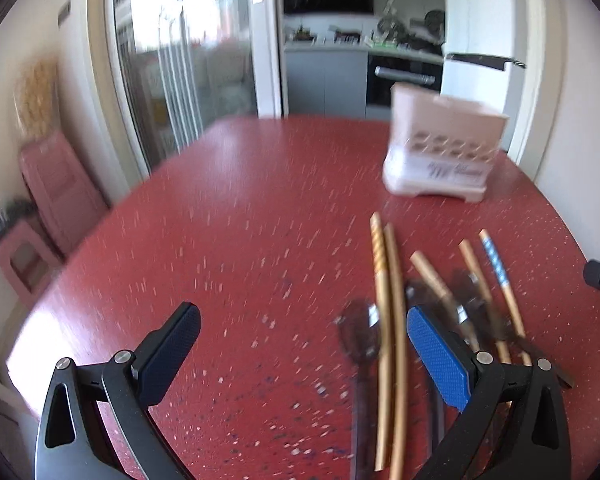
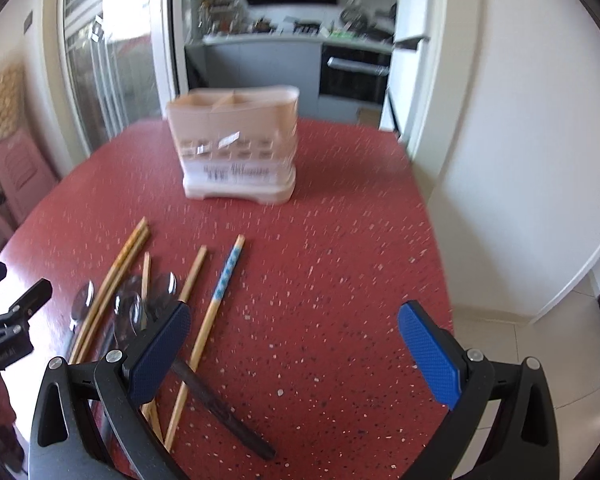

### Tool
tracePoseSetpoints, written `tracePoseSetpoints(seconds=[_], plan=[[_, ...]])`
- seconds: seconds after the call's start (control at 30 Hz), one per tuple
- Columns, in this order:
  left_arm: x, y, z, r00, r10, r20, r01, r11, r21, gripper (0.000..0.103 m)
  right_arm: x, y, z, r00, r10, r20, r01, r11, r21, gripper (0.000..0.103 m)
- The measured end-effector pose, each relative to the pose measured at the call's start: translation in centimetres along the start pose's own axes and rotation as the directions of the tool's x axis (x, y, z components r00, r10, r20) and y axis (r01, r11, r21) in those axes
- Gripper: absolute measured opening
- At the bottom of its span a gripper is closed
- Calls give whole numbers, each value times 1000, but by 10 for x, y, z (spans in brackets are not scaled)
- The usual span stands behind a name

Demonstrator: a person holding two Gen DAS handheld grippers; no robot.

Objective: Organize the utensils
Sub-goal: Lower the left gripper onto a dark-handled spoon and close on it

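Only the right wrist view showed the holder's (image 2: 236,148) dividers; five chopsticks (image 2: 216,300), blurred spoons (image 2: 132,312). Both grippers (image 1: 300,340) (image 2: 296,336) gaped wide, empty.

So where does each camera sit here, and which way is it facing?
Left wrist: on the left gripper, facing across the red table toward the kitchen; open fingers show, utensils under its right finger.
Right wrist: on the right gripper, same heading, open fingers, left gripper at its left edge.
Shared: pink utensil holder, chopsticks, spoons.
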State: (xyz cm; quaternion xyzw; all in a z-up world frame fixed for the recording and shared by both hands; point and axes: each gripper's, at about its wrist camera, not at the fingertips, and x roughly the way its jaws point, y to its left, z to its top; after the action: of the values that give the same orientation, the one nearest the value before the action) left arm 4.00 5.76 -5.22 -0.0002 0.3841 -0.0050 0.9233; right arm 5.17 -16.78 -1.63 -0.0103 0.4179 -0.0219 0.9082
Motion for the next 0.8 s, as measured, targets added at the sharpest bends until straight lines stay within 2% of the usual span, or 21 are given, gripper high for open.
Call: tracePoseSetpoints(seconds=[0.1,0.13,0.23,0.33,0.47,0.6,0.63,0.7,0.8], plan=[[16,13,3,996,-56,-71,53,997,-51,103,18,1,4,996,52,-76,-52,999,-2,101],[21,13,3,994,-66,-92,62,997,-49,103,23,2,5,993,70,-96,-71,998,-1,95],[27,10,-1,990,-36,-138,36,999,0,103,37,9,8,973,140,-181,-142,990,3,81],[27,8,-9,984,-50,-173,53,999,12,103,41,17,2,951,208,-227,-218,976,-18,72],[32,3,-15,972,-69,-225,77,997,27,103,42,38,-8,935,207,-288,-257,954,-152,60],[32,-4,-18,965,-63,-255,80,995,59,103,44,62,-19,923,168,-346,-284,904,-320,49],[32,-6,-19,964,-59,-261,80,994,72,103,44,67,-21,926,167,-339,-291,888,-356,47],[34,-8,-20,959,-61,-278,88,993,84,103,44,75,-18,928,154,-341,-292,868,-401,46],[39,-10,-23,955,-52,-294,83,992,94,99,47,81,-15,922,148,-358,-303,851,-428,36]])
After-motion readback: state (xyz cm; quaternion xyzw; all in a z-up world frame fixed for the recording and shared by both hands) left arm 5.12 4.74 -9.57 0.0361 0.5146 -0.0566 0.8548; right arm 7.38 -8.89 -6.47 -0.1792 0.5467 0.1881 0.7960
